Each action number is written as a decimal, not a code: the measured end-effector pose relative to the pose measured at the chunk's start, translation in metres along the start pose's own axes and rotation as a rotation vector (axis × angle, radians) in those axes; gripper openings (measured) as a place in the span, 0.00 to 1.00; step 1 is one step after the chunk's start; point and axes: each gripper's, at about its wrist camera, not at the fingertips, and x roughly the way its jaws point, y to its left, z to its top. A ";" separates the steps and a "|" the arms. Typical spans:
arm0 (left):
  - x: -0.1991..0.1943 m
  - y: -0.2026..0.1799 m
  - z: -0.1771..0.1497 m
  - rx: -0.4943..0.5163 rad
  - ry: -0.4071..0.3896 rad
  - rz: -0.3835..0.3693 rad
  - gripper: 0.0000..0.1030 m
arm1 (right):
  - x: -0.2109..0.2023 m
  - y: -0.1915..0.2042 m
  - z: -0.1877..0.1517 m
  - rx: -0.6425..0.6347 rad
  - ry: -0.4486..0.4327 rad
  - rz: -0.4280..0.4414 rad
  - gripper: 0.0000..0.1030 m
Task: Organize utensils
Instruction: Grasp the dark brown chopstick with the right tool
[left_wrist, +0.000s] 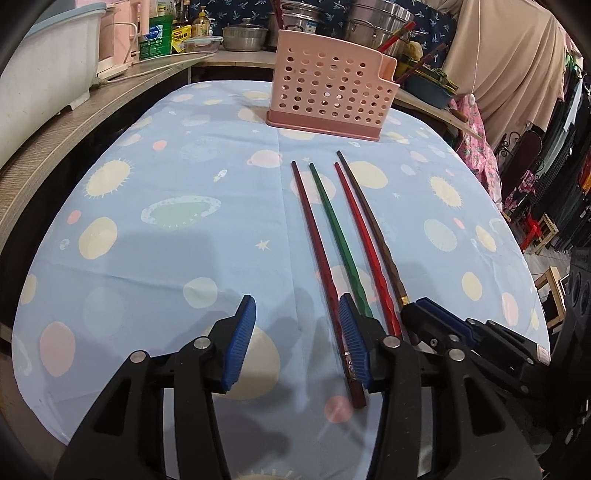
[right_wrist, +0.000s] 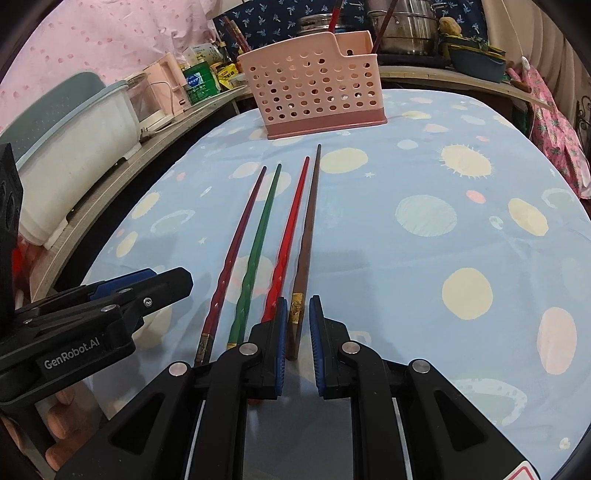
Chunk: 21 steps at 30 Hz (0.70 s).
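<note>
The pick-up step is judged to be in hand: four chopsticks are lying side by side mid-table, tips toward the pink perforated holder (left_wrist: 328, 92) standing at the far edge. The left gripper (left_wrist: 295, 343) is being held open, the dark red chopstick (left_wrist: 317, 251) just inside its right pad. The right gripper (right_wrist: 297, 332) is nearly shut astride the brown chopstick (right_wrist: 306, 236); contact cannot be told. Next, squeezing and lifting are called for.
</note>
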 end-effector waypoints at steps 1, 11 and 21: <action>0.000 0.000 0.000 0.001 0.003 -0.002 0.44 | 0.001 0.000 -0.001 -0.001 0.002 -0.004 0.13; 0.002 -0.008 -0.009 0.018 0.027 -0.019 0.44 | -0.002 -0.003 -0.006 -0.010 -0.016 -0.027 0.06; 0.008 -0.013 -0.017 0.032 0.051 -0.013 0.44 | -0.015 -0.015 -0.015 0.031 -0.023 -0.036 0.06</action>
